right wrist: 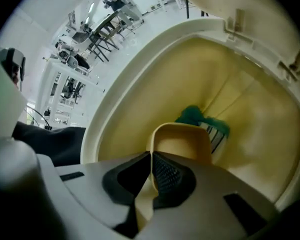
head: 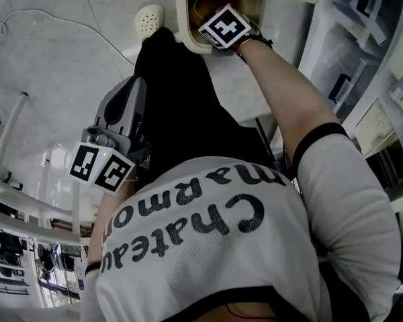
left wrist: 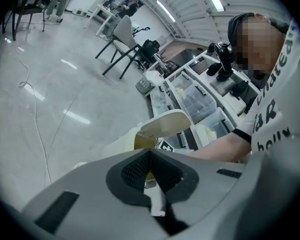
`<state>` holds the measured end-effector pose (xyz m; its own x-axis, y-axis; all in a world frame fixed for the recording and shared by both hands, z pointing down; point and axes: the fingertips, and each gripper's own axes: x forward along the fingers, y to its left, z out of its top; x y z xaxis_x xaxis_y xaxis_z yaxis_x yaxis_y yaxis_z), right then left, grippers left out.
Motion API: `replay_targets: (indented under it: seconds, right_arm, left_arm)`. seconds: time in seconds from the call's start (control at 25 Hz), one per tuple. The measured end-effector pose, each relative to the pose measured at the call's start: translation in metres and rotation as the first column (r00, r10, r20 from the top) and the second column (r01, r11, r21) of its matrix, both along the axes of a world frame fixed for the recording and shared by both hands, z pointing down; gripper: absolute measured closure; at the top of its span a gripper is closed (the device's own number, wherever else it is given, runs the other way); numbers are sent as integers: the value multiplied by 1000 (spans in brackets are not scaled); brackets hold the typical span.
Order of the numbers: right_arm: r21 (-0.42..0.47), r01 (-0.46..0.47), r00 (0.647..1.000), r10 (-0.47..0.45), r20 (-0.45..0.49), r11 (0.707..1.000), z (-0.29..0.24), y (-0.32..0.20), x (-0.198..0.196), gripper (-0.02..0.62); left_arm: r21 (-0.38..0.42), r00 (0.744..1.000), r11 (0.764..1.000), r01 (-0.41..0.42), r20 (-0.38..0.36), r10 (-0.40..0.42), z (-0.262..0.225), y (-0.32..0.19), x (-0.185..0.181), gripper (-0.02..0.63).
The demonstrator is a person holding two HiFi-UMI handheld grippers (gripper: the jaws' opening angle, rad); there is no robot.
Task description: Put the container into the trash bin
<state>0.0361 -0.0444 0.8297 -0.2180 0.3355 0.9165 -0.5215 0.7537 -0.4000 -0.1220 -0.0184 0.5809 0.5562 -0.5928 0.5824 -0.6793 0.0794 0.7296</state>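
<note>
Container [right wrist: 182, 141], pinched by its rim in the right gripper [right wrist: 151, 156], hangs just ahead inside the trash bin [right wrist: 115, 99], so next those jaws should let go; the left gripper [left wrist: 149, 156] is closed, empty.

The container [right wrist: 182, 140], a tan open-topped cup, is tilted inside the mouth of the trash bin [right wrist: 140, 109], its rim clamped by the right gripper [right wrist: 151, 156]. The cream bin's lid [left wrist: 166, 124] is raised.
</note>
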Motion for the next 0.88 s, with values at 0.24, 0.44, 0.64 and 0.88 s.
replay_targets:
  seconds: [0.24, 0.44, 0.64, 0.88]
  right_arm:
    - [76, 186, 982, -186, -4, 980, 11, -8, -11, 562]
    - [131, 247, 969, -245, -36, 960, 15, -17, -15, 561]
    - [162, 339, 940, -329, -87, 927, 20, -18, -9, 561]
    - [189, 378, 925, -361, -120, 906, 24, -21, -3, 561]
  left_arm:
    - [-20, 1000, 1000, 8, -13, -9, 8, 1, -8, 583]
    - [-23, 999, 999, 31, -8, -31, 10, 5, -12, 583]
    - [-29, 999, 999, 34, -13, -35, 12, 11, -12, 583]
    - [-35, 999, 999, 38, -15, -38, 16, 15, -14, 583]
